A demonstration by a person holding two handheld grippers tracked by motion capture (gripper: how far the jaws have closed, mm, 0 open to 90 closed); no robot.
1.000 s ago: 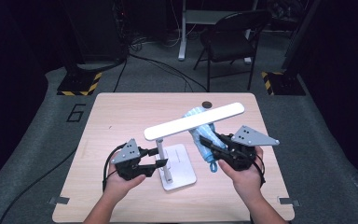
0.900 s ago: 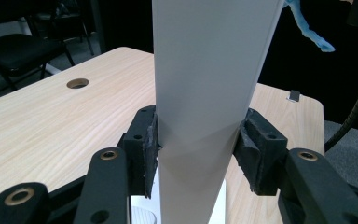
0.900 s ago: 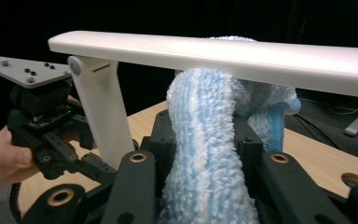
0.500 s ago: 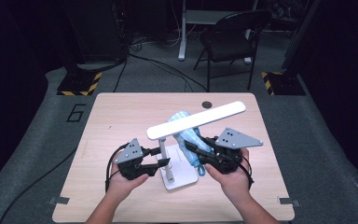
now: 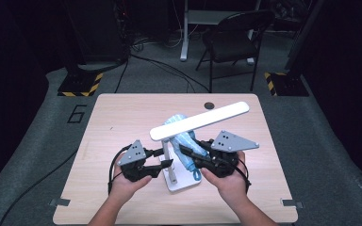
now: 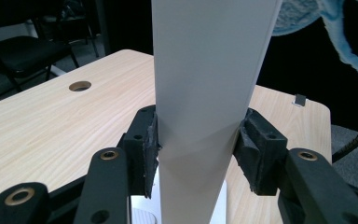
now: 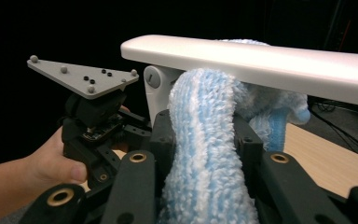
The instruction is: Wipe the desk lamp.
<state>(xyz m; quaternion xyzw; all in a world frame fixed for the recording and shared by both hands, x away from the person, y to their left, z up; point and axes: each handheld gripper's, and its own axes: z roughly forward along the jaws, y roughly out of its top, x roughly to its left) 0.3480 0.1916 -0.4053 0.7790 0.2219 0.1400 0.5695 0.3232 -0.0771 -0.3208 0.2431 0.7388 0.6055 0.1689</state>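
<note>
A white desk lamp stands near the table's front: flat base point(image 5: 183, 182), upright post point(image 5: 167, 151) and long bar head point(image 5: 200, 120). My left gripper point(image 5: 165, 158) is shut on the post point(image 6: 205, 84), with a pad point(image 6: 150, 144) pressed against each side. My right gripper point(image 5: 189, 153) is shut on a fluffy blue cloth point(image 5: 181, 135). In the right gripper view the cloth point(image 7: 205, 140) bulges up between the jaws and touches the underside of the lamp head point(image 7: 261, 60), close to its hinge. The left gripper point(image 7: 93, 121) shows farther off there, held in a hand.
The light wooden table point(image 5: 122, 117) has a round cable hole point(image 5: 209, 105) at its far edge. A black folding chair point(image 5: 235, 37) stands beyond the table on the grey floor, and cables trail there.
My right gripper has carried the blue cloth leftward, in under the lamp head toward the post. The left gripper and the lamp have stayed put.
</note>
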